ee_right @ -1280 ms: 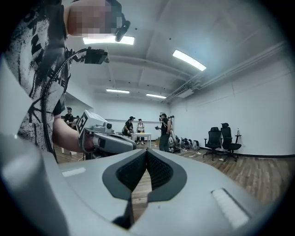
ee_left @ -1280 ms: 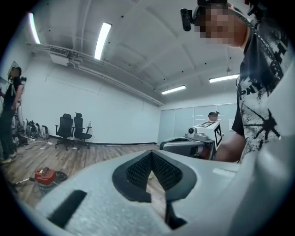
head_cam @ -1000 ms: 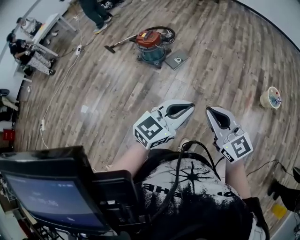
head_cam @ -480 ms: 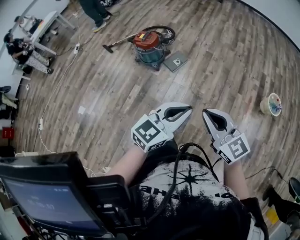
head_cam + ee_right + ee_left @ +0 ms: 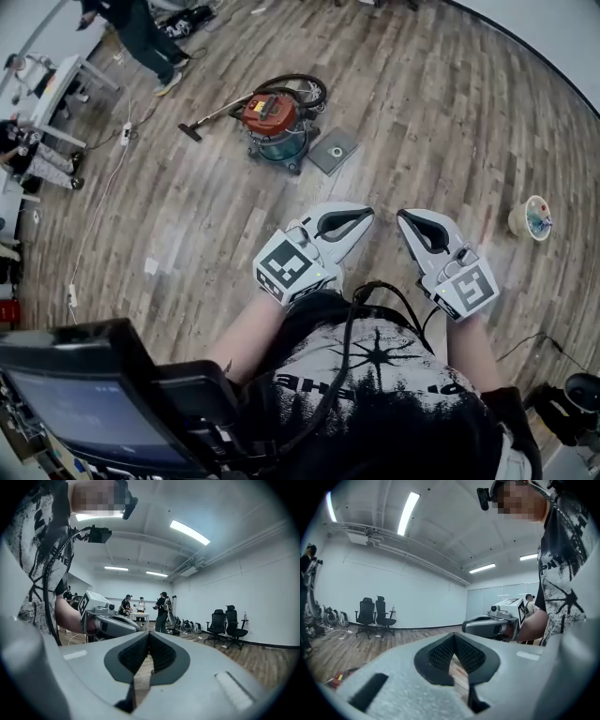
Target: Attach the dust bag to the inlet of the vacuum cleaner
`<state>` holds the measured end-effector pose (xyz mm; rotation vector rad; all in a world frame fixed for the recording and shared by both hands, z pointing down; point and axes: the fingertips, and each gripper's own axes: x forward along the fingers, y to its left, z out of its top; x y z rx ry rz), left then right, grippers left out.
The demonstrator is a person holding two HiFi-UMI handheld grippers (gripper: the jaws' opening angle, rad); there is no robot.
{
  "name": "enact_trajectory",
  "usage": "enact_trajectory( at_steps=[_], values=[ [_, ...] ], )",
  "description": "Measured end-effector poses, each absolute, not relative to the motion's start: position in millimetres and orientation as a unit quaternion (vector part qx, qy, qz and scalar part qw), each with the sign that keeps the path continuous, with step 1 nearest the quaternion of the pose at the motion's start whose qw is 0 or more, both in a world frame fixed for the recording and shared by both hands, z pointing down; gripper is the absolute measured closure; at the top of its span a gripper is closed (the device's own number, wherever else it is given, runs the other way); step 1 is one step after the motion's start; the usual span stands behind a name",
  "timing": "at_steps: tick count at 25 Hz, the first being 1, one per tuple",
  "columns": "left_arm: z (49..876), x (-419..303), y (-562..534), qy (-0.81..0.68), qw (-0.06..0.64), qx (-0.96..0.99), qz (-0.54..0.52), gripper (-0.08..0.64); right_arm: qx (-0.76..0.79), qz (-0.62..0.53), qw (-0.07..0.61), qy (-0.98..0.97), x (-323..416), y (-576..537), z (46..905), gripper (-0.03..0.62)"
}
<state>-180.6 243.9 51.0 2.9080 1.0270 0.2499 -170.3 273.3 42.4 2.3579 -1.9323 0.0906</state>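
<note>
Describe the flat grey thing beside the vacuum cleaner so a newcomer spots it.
On the wooden floor stands the red-lidded vacuum cleaner. Right of it in the head view lies a flat grey square. Alone there, it is thin, with a round mark at its centre.

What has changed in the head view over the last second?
The red-topped vacuum cleaner with the teal drum and the flat grey dust bag beside it have slid down and left in the head view, as has the standing person beyond them; the wearer seems to be approaching. Nothing was taken hold of or let go. The left gripper and right gripper stay shut, empty, side by side.
</note>
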Motion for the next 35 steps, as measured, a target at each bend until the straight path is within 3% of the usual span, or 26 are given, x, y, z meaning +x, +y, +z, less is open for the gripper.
enact_trajectory(
  at_steps=[18,29,35],
  values=[
    [68.4,-17.5,189.4,0.349,0.025,0.932,0.093,0.56,0.791,0.033,0.048,-0.609,-1.7,229.6,55.8,0.588],
    [67.2,138.3,195.4,0.224,0.052,0.969,0.089,0.56,0.682,0.037,0.072,-0.727,151.1,222.3,58.1,0.588],
    [58.5,178.5,192.2,0.131,0.061,0.986,0.081,0.56,0.617,0.037,0.067,-0.783,198.8,219.5,57.0,0.588]
  ],
)
